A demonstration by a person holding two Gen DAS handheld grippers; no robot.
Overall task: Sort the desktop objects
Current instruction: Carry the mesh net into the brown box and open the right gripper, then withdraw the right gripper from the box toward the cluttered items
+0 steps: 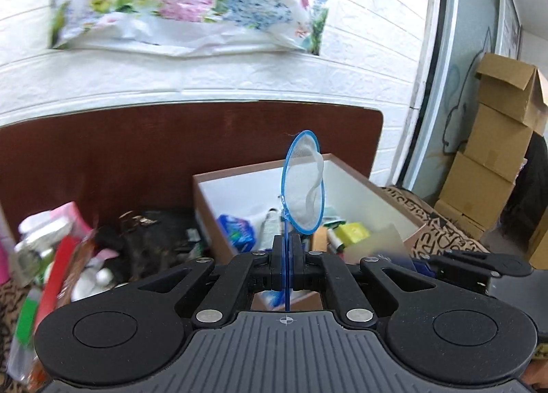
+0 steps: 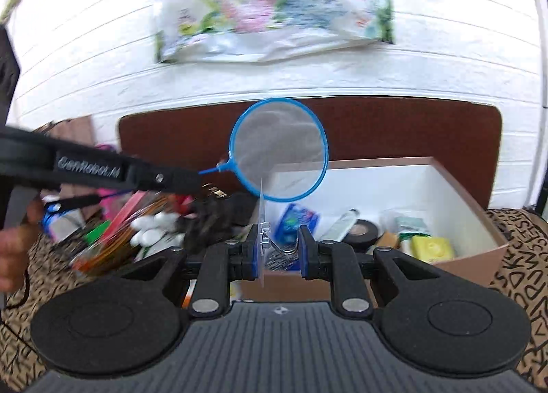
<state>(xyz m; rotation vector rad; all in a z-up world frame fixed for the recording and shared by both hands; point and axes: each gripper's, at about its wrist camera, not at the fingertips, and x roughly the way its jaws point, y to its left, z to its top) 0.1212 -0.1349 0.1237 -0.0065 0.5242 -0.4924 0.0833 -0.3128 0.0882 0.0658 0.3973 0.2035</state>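
The left tool [image 1: 285, 249] is seen with its fingers pressed together on the thin blue handle of a small fish net [image 1: 303, 184], which is held upright above the tool, its round blue hoop and white mesh raised over the open box [image 1: 205, 208]. In the right wrist view the same left tool [image 2: 191, 180] is seen coming in from the left edge, with the net [image 2: 279, 149] carried in the air in front of the dark wooden board [image 2: 411, 129].

The right tool [image 2: 277, 252] is seen with its fingers standing apart. A clear plastic sheet with a small metal hook [image 2: 263, 238] is seen lying against the blue pad of the left-hand finger, while the right-hand finger is kept clear of it; whether the sheet is truly gripped cannot be told.

Beyond both tools, the cardboard box with white inner walls [image 2: 455, 194] is seen standing on a patterned cloth [image 2: 520, 256] printed with letters. Inside the box a blue packet [image 2: 296, 221], a roll of black tape [image 2: 361, 230] and a yellow item [image 2: 433, 249] are seen among other small things.

To the left of the box a loose heap of objects [image 2: 144, 232] is piled, blurred, with white, pink, green and orange pieces. A flowered plastic bag [image 2: 274, 12] is hung on the white wall behind.
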